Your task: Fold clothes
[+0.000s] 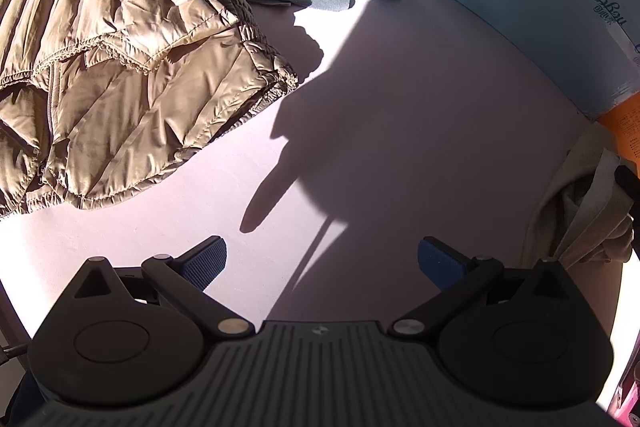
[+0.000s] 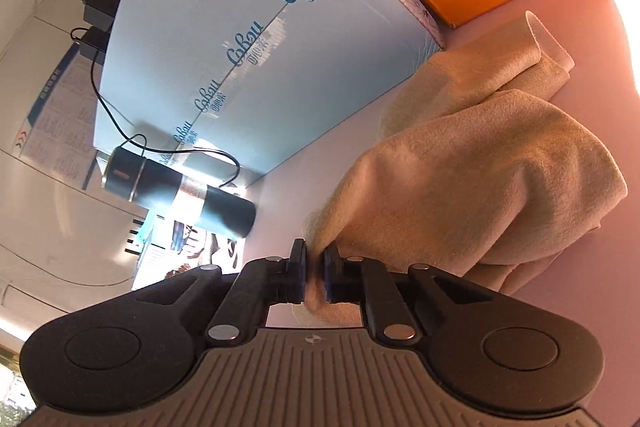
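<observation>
Beige cloth [image 2: 480, 179] pinched in right fingers [image 2: 315, 273], blue box [image 2: 240, 39] just behind, left fingers [image 1: 322, 263] spread empty.

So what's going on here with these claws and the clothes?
Someone is folding clothes on a pink table using a hand-held claw in each hand. The right claw is pinched shut on an edge of a beige fleece garment lying by a light blue box. The left claw hangs open over bare table, holding nothing. A brown quilted jacket lies already folded at the far side.
</observation>
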`<act>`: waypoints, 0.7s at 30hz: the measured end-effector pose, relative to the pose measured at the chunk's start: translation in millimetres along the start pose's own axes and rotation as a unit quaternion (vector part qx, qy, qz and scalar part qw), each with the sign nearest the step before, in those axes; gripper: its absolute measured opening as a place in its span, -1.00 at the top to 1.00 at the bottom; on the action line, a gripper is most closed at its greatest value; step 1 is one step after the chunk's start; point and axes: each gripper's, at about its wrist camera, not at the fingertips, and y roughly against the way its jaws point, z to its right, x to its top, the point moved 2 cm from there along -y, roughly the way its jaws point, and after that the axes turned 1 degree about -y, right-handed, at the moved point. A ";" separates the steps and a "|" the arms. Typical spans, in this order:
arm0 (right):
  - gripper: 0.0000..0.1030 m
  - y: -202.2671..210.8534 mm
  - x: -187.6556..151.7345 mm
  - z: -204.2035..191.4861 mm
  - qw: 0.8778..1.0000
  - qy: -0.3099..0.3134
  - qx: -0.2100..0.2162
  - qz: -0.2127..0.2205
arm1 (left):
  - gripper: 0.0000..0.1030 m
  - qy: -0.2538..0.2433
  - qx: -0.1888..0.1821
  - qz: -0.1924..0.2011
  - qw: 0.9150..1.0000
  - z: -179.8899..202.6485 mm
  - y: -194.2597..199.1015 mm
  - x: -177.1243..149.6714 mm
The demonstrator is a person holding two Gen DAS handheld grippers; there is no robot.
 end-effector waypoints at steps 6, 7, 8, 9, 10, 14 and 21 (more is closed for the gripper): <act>0.84 50.1 28.8 -29.3 0.995 0.020 0.086 0.047 | -1.00 -0.010 -0.002 -0.002 1.000 2.8 0.6 -0.8; 0.84 59.7 35.9 -34.3 0.993 0.024 0.097 0.058 | -1.00 -0.011 -0.002 -0.002 1.000 2.9 0.7 -1.0; 0.84 71.6 44.8 -41.0 0.991 0.031 0.106 0.071 | -1.00 -0.011 -0.002 -0.002 1.000 3.0 0.7 -1.3; 0.84 85.6 56.2 -48.9 0.989 0.042 0.114 0.084 | -1.00 -0.011 -0.002 -0.003 1.000 3.0 0.8 -1.5; 0.84 97.8 67.8 -57.6 0.987 0.055 0.118 0.096 | -1.00 -0.012 -0.003 -0.003 1.000 3.1 0.8 -1.8; 0.84 138.7 115.6 -99.7 0.976 0.121 0.118 0.140 | -1.00 -0.013 -0.004 -0.005 1.000 3.4 1.0 -2.7; 0.84 146.4 119.0 -193.9 0.939 0.293 0.155 0.089 | -1.00 -0.007 -0.001 -0.002 1.000 1.5 2.7 -2.2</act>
